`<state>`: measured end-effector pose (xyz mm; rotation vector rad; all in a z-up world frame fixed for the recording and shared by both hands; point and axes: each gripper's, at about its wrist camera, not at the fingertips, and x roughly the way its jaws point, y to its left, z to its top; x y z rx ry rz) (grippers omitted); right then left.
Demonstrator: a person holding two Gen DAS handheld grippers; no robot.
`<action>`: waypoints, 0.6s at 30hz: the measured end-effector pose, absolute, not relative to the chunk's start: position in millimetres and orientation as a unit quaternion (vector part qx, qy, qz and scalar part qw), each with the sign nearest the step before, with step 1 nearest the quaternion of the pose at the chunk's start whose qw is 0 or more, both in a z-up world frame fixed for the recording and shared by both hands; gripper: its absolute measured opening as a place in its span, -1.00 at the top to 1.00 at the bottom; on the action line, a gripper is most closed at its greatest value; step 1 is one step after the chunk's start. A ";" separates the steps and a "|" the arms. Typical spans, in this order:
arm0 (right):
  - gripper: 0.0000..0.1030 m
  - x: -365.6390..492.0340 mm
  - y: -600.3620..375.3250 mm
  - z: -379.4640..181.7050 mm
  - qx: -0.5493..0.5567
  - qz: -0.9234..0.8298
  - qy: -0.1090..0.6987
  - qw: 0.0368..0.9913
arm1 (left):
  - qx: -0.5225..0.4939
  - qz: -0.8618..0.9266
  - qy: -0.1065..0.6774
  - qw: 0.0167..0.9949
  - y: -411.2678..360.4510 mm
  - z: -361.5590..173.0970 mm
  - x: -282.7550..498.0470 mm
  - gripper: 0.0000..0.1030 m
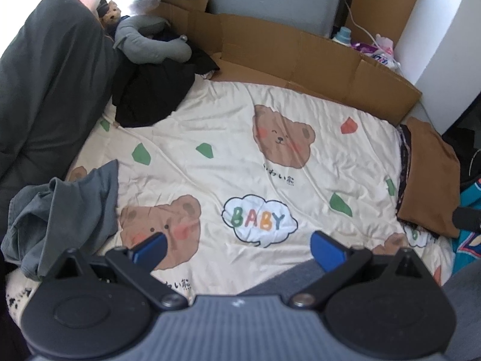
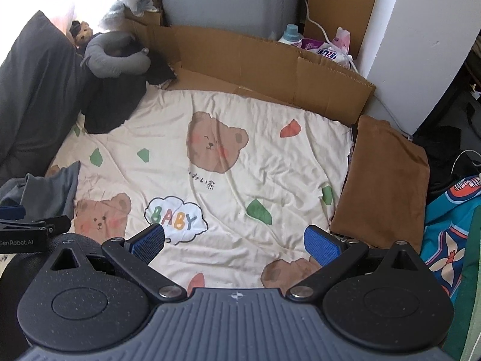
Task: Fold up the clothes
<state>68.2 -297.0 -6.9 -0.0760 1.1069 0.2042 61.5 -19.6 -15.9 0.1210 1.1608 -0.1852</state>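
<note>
A crumpled grey garment lies at the left edge of the cream bear-print blanket; the right wrist view shows that grey garment at far left. A folded brown garment rests at the blanket's right edge, also the brown garment. A dark black garment is heaped at the back left. My left gripper hovers open over the blanket with nothing between its blue pads. My right gripper is open too, above the "BABY" cloud print. The left gripper's body shows at the right view's left edge.
A dark grey duvet is piled along the left. A grey neck pillow and a small bear toy sit at the back left. Flattened cardboard lines the far side. Teal patterned fabric lies at the right.
</note>
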 end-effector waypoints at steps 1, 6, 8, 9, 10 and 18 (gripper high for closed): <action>-0.98 67.8 -296.8 -6.7 -0.035 0.097 0.525 0.845 | 0.056 -0.087 0.549 0.829 -19.8 -15.7 60.6 -0.99; -0.98 65.4 -296.0 -5.5 -0.030 0.104 0.529 0.842 | 0.049 -0.087 0.557 0.824 -17.9 -13.1 55.1 -0.99; -0.98 64.6 -295.7 -4.8 -0.029 0.105 0.530 0.841 | 0.049 -0.087 0.556 0.825 -17.9 -11.1 52.0 -0.99; -0.98 64.4 -295.8 -4.5 -0.028 0.105 0.530 0.841 | 0.051 -0.086 0.555 0.826 -18.3 -9.7 50.2 -0.99; -0.98 64.2 -295.9 -4.2 -0.027 0.106 0.530 0.841 | 0.053 -0.085 0.554 0.827 -18.9 -8.5 48.6 -0.99; -0.98 63.5 -298.1 -3.8 -0.030 0.109 0.531 0.840 | 0.061 -0.085 0.546 0.831 -20.6 -5.2 44.7 -0.99</action>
